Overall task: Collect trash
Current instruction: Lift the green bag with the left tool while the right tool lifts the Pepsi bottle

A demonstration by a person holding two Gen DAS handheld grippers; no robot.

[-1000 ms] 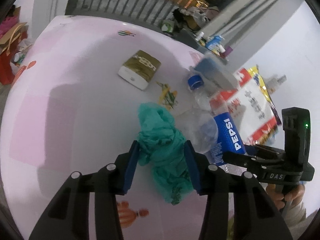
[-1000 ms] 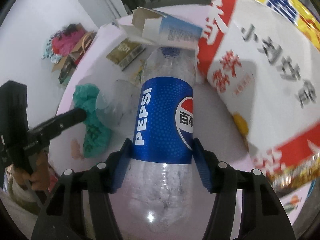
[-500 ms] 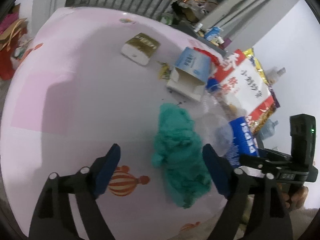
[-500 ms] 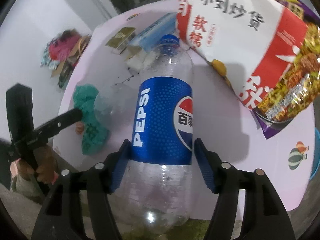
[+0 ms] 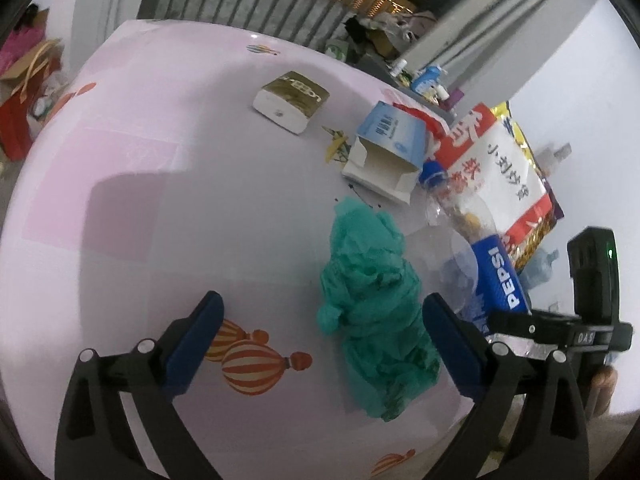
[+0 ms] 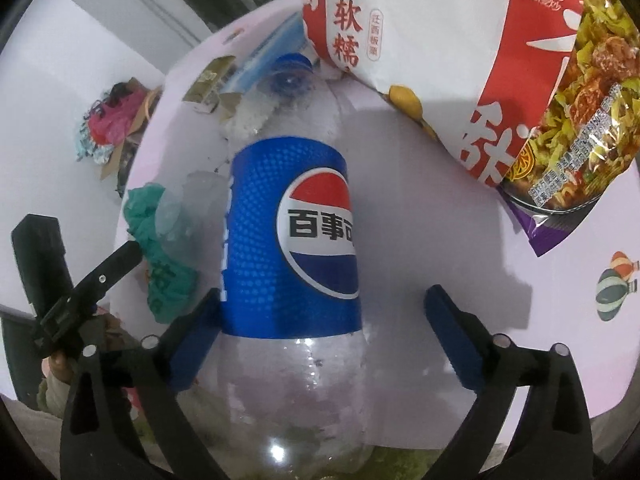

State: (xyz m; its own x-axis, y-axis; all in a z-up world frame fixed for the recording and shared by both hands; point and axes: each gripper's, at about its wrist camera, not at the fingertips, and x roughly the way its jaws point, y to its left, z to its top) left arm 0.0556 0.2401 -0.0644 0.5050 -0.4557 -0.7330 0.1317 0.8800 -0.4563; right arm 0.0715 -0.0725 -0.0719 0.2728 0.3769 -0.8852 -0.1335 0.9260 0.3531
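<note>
Pink table (image 5: 120, 200) near its front edge now carrying both pieces of trash, set down rather than carried: a second ago clamped, now released. Empty Pepsi bottle (image 6: 292, 240) lying cap-away on the cloth, base hanging over the table edge, no longer pinched; right gripper (image 6: 320, 332) opening to its widest, left pad just against the label, right pad well clear. Crumpled green plastic bag (image 5: 372, 300) slumped on the cloth just beside the bottle, left gripper (image 5: 320, 340) likewise opening wide, bag close to the right pad but not squeezed. Probably a gathering of litter into one heap at the table's edge, with the snack packet (image 6: 440, 60), open blue carton (image 5: 384, 152) and small gold-topped box (image 5: 290, 100) farther back not yet collected. Both grippers pitched steeply downward over the table edge, side by side, each visible in the other's view.
</note>
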